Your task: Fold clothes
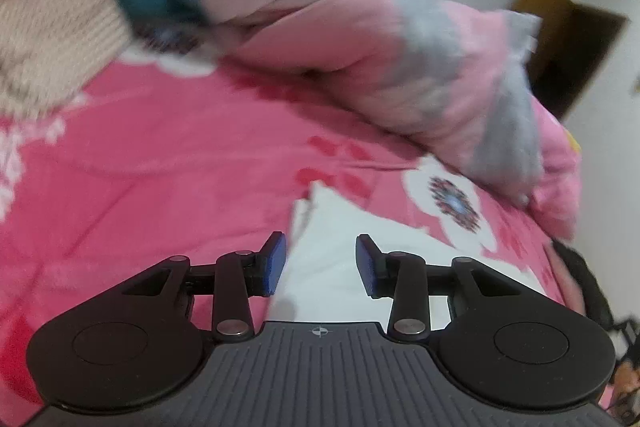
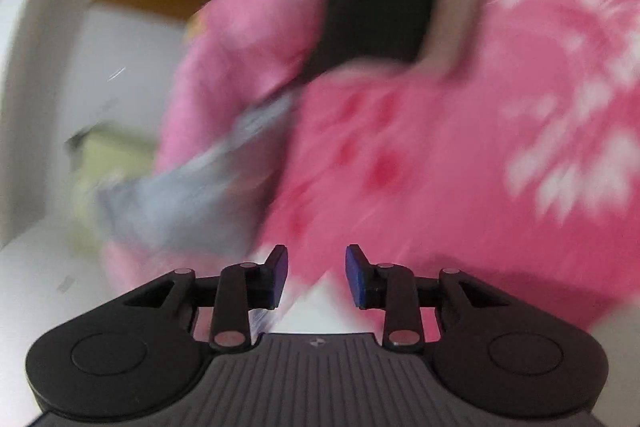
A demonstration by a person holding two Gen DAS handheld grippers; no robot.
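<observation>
1. Two grippers hover over the pink bedsheet point(image 1: 160, 167), both views blurred.
2. Left gripper point(image 1: 321, 265): jaws partly apart, gripping nothing, white folded cloth point(image 1: 340, 247) right beneath them.
3. Right gripper point(image 2: 316, 277): jaws partly apart, empty, white cloth point(image 2: 320, 307) just below.
4. Far side: rumpled pink quilt point(image 1: 360, 47).

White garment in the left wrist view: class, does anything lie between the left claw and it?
Nothing visible does. The left claw is open, and the white garment lies on the pink sheet directly beneath and ahead of its pads. The bunched quilt sits farther back.
</observation>
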